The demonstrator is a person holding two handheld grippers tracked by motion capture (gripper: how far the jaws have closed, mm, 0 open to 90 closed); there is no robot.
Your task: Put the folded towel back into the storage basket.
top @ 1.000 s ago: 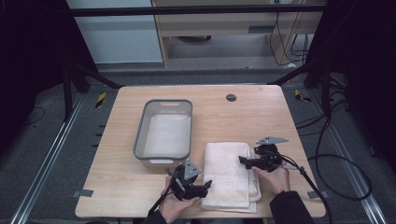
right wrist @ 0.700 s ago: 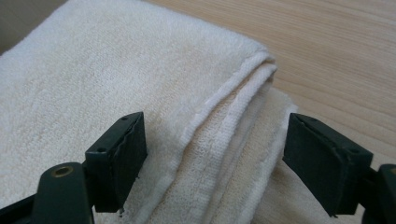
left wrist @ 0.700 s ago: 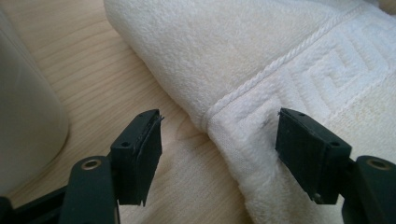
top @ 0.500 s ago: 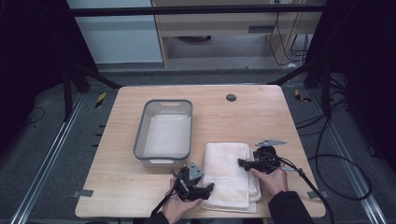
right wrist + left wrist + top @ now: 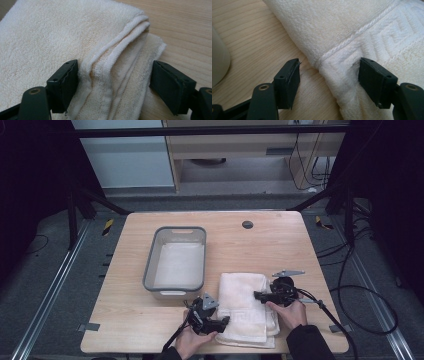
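Both tools (image 5: 226, 321) wide @ towel (image 5: 245, 295) edges

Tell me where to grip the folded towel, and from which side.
Grip the folded towel at its two long side edges, one gripper per side, coming in low along the table. The right gripper already straddles the stacked layered hems, the left gripper the rounded fold by the patterned band. Both are open. Edges are thick enough to pinch; the flat top probably isn't.
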